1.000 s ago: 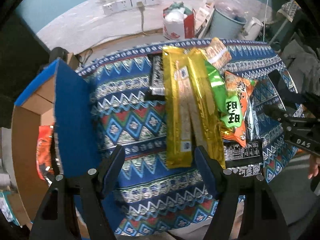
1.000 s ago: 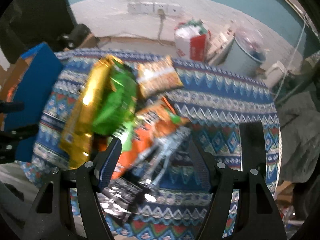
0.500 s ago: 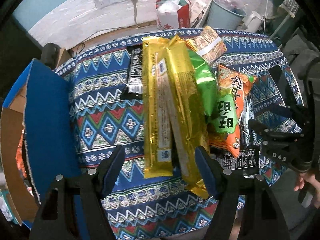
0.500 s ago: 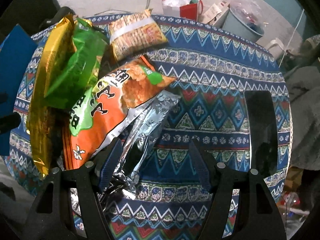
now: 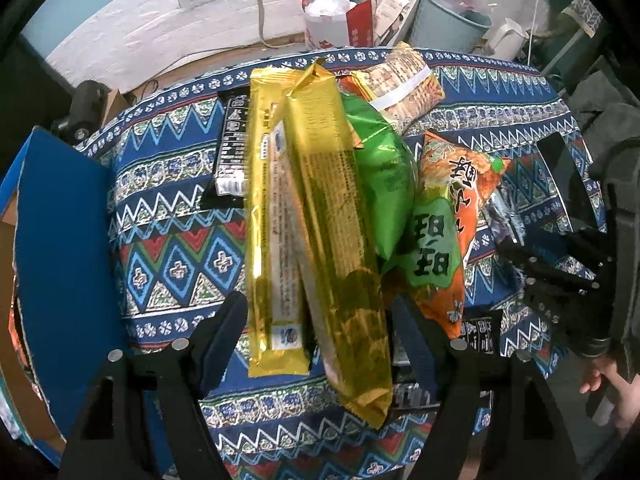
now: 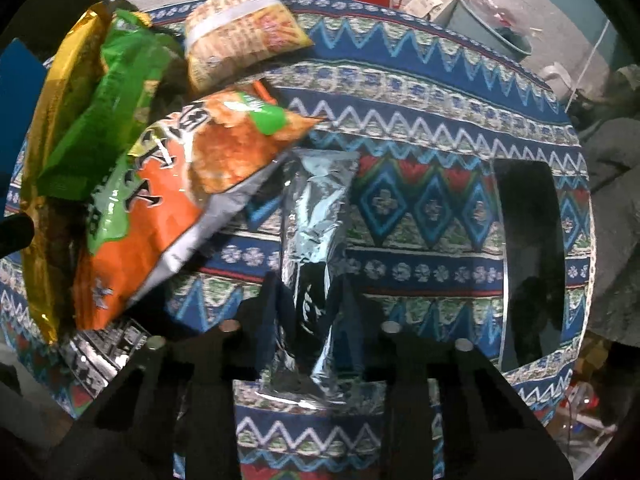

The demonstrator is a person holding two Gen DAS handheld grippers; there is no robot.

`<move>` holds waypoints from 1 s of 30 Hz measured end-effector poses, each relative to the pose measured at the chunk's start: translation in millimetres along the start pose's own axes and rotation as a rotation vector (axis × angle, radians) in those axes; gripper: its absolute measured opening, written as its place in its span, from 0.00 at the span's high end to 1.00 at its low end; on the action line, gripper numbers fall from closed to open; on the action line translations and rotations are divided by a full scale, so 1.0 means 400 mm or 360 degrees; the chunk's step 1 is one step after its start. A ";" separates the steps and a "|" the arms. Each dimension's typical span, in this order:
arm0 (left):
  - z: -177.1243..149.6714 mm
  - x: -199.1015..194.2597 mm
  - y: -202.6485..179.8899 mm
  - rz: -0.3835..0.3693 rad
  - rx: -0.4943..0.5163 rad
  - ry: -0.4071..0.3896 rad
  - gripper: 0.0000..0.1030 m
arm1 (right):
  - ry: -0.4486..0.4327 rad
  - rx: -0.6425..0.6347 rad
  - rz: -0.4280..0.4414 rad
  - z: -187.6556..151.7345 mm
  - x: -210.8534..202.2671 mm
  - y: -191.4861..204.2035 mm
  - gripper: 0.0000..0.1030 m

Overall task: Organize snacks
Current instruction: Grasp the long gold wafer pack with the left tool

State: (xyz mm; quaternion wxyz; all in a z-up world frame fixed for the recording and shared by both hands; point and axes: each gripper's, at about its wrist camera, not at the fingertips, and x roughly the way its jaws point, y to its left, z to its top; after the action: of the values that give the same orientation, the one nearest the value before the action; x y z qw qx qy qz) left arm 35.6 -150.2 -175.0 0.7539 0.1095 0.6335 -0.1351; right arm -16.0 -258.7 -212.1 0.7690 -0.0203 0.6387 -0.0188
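partly hidden: silver packet [image 6: 316, 240] lower end between right hand-held gripper [image 6: 310, 300] fingers.

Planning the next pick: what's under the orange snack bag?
The orange snack bag lies partly on a black-and-white printed packet, whose corner shows at its near end. The green bag overlaps its far-left edge. Anything else beneath it is covered.
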 end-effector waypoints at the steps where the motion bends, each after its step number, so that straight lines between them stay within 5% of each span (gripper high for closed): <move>1: 0.002 0.005 -0.004 0.0007 0.0002 0.0003 0.26 | -0.0007 0.0009 -0.0007 -0.001 -0.002 -0.014 0.71; 11: 0.014 0.050 -0.006 0.0087 0.0040 -0.0011 0.27 | -0.0058 0.0076 0.0053 0.027 0.012 -0.090 0.70; 16: 0.008 0.048 0.006 0.0078 0.0046 -0.0048 0.40 | -0.0059 0.0039 0.0013 0.038 0.034 -0.077 0.71; 21: 0.005 0.019 0.017 0.0082 0.0075 -0.0110 0.73 | -0.0096 0.0010 -0.0022 0.018 0.015 -0.049 0.76; 30: -0.021 -0.014 0.048 0.0007 0.0060 -0.0127 0.73 | -0.0173 0.0038 -0.0022 0.012 -0.074 -0.032 0.76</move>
State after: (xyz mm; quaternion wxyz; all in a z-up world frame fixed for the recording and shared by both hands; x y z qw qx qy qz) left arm 33.4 -129.1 -171.1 0.7767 0.1195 0.6001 -0.1495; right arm -16.6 -269.9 -181.3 0.8026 -0.0165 0.5955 -0.0307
